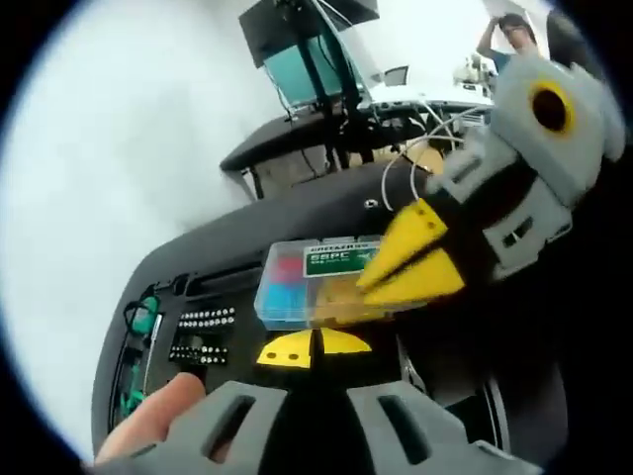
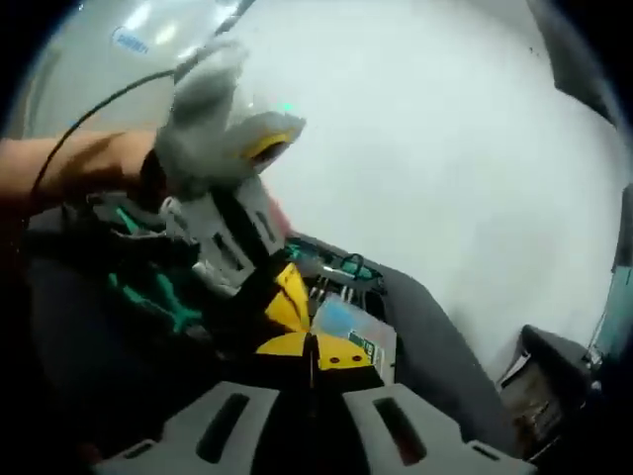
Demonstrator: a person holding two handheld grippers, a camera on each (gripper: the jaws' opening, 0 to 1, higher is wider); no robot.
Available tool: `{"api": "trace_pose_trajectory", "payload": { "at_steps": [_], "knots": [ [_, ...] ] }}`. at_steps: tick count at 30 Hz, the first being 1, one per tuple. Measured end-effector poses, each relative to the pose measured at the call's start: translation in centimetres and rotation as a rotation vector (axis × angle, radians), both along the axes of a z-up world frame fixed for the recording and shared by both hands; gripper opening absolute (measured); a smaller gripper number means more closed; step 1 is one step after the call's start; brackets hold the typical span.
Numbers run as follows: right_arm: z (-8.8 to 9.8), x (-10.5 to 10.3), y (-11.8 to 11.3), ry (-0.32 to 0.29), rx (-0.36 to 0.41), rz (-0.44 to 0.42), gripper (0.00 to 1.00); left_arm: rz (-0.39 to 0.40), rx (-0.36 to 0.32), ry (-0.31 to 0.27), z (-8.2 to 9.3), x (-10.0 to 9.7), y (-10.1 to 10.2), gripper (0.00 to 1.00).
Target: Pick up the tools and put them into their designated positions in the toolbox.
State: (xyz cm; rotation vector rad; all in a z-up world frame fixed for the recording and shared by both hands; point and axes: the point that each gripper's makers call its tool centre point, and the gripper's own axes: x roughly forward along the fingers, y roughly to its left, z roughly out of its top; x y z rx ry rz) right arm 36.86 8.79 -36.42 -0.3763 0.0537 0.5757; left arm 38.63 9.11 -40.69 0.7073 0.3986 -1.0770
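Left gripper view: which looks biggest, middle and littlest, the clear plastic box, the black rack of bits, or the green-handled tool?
1. Clear plastic box, biggest.
2 and 3. The black rack of bits and the green-handled tool look too alike to rank; the tool is long but thin, and partly hidden at the edge.

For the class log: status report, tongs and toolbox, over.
Left tongs shut, empty. Right tongs closed on the clear bit case, over the toolbox. Nothing in the way.
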Motion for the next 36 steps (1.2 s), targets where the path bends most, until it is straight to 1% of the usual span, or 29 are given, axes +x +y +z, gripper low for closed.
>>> {"api": "trace_pose_trajectory", "payload": {
  "at_steps": [2,3,4,5,6,7,8,9,10,11,12,13,14,15,16,17,18,19,20,21,22,24,26,28,30,33,36],
  "knots": [
    [0.2,1.0,0.3,0.003,0.006,0.004,0.0,-0.001,-0.003,-0.009,0.0,0.1,0.0,0.01],
    [-1.1,1.3,0.3,0.055,-0.032,0.002,0.0,-0.002,-0.006,-0.016,0.0,0.1,0.1,0.01],
    [-0.9,1.7,0.5,0.023,-0.026,0.011,0.0,-0.003,-0.006,-0.026,0.1,0.1,0.2,0.01],
    [-1.2,1.6,0.1,0.046,-0.021,0.0,0.0,0.008,0.027,-0.039,0.1,0.3,0.8,0.01],
    [-1.3,1.6,-0.4,0.056,-0.005,-0.01,0.0,0.044,0.043,-0.06,0.5,0.5,1.6,0.01],
    [-1.4,1.5,-0.8,0.059,0.005,-0.008,0.0,0.075,0.024,-0.081,1.2,0.9,2.2,0.01],
    [-1.9,1.5,-1.1,0.083,0.014,-0.011,0.0,0.108,-0.043,-0.074,2.2,1.1,2.2,0.01],
    [-2.4,1.6,-1.0,0.072,0.041,0.003,0.0,0.156,-0.174,-0.029,3.6,1.6,1.8,0.02],
    [-2.6,1.1,-1.4,0.076,0.044,0.008,0.0,0.175,-0.237,0.008,4.1,1.8,1.5,0.02],
    [-2.5,0.8,-1.2,0.054,0.025,0.029,0.0,0.162,-0.227,0.007,4.0,1.8,1.3,0.02],
    [-2.5,0.6,-1.1,0.058,0.019,0.024,0.0,0.153,-0.211,-0.003,3.7,1.7,1.1,0.02],
    [-2.4,0.6,-1.0,0.054,0.013,0.027,0.0,0.133,-0.163,-0.016,3.1,1.5,0.9,0.02],
    [-2.3,0.5,-1.1,0.048,-0.002,0.034,0.0,0.128,-0.144,-0.02,2.7,1.4,0.6,0.02],
    [-1.6,0.5,-1.6,0.022,0.02,0.013,0.0,0.13,-0.145,-0.017,2.5,1.3,0.2,0.02],
    [-0.6,0.5,-2.1,0.004,0.074,-0.011,0.0,0.13,-0.138,-0.015,2.3,1.2,0.0,0.02],
    [-0.2,0.4,-2.4,0.013,0.109,-0.023,0.0,0.132,-0.133,-0.013,2.1,1.2,-0.2,0.02],
    [0.0,0.6,-2.9,0.041,0.143,-0.034,0.0,0.14,-0.128,-0.015,1.9,1.3,-0.3,0.02],
    [-0.5,1.1,-3.5,0.073,0.123,-0.057,0.0,0.147,-0.123,-0.02,1.7,1.4,-0.4,0.02],
    [-0.7,1.4,-3.7,0.072,0.106,-0.065,0.0,0.146,-0.117,-0.022,1.6,1.5,-0.5,0.02],
    [-1.3,2.1,-4.0,0.076,0.082,-0.082,0.0,0.147,-0.103,-0.012,1.2,1.6,-0.5,0.02],
    [-1.7,2.3,-4.0,0.087,0.07,-0.073,0.0,0.148,-0.103,-0.014,1.1,1.7,-0.6,0.02],
    [-2.0,2.3,-3.7,0.114,0.089,-0.056,0.0,0.144,-0.113,-0.016,1.2,1.7,-0.8,0.02],
    [-1.9,2.1,-3.3,0.097,0.078,-0.047,0.0,0.144,-0.12,-0.008,1.2,1.5,-1.0,0.01],
    [-1.9,2.0,-3.1,0.09,0.07,-0.042,0.0,0.137,-0.108,-0.028,1.0,1.4,-1.1,0.01],
    [-1.9,2.0,-2.9,0.092,0.065,-0.037,0.0,0.135,-0.102,-0.031,1.1,1.5,-1.0,0.01],
    [-2.3,2.2,-3.0,0.147,0.096,-0.029,0.0,0.137,-0.098,-0.021,1.0,1.7,-1.2,0.01],
    [-2.5,2.2,-3.1,0.166,0.119,-0.022,0.0,0.14,-0.095,-0.01,0.8,1.7,-1.6,0.0]
  ]
}}
